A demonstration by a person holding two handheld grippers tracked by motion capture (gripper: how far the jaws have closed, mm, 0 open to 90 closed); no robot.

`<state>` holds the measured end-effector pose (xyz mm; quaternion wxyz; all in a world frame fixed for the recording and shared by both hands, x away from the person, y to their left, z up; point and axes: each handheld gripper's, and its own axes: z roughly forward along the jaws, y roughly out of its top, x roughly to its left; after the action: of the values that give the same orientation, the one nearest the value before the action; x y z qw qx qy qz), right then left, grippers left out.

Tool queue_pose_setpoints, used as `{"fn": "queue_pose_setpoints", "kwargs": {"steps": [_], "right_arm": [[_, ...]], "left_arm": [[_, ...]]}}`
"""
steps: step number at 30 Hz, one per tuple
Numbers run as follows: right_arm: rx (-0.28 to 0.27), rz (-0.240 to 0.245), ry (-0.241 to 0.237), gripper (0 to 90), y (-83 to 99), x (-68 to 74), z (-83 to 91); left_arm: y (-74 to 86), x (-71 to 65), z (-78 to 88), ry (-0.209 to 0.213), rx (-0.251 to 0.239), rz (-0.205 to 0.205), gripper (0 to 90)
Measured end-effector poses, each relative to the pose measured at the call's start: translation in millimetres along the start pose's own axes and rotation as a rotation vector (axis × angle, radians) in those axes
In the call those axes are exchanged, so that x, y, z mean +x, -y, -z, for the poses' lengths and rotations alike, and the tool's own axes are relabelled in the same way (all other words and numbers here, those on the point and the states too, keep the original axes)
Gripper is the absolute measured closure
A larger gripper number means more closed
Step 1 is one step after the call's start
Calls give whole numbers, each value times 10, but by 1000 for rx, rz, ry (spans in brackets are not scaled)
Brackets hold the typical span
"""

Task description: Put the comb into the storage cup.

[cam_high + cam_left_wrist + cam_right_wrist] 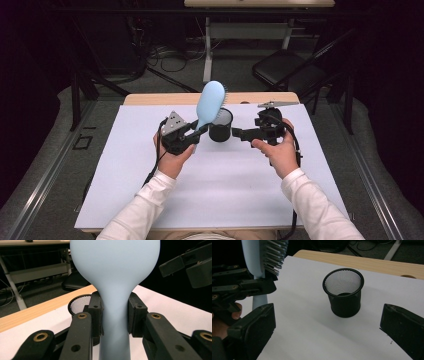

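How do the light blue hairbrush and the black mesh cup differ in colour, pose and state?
The hairbrush is light blue and smooth; the mesh cup is black wire mesh. The hairbrush is held up by its handle in the left gripper; the cup stands upright on the white table, untouched. The open right gripper holds neither.

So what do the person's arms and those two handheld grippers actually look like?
Both arms wear long white sleeves. The left gripper and right gripper are black, with blocky black fingers and brass-ringed pivot holes. A grey three-cornered plate tops the left one. Black cables trail from each.
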<state>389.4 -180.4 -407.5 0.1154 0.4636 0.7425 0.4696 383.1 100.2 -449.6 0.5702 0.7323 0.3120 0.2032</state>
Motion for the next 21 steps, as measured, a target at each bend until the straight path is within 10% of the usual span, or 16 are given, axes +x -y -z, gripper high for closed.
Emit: {"fn": "queue_pose_setpoints", "kwargs": {"steps": [21], "right_arm": [[-46, -19, -80, 1, -282, 195, -2]], "left_arm": [[44, -2, -30, -5, 13, -1, 698]]}}
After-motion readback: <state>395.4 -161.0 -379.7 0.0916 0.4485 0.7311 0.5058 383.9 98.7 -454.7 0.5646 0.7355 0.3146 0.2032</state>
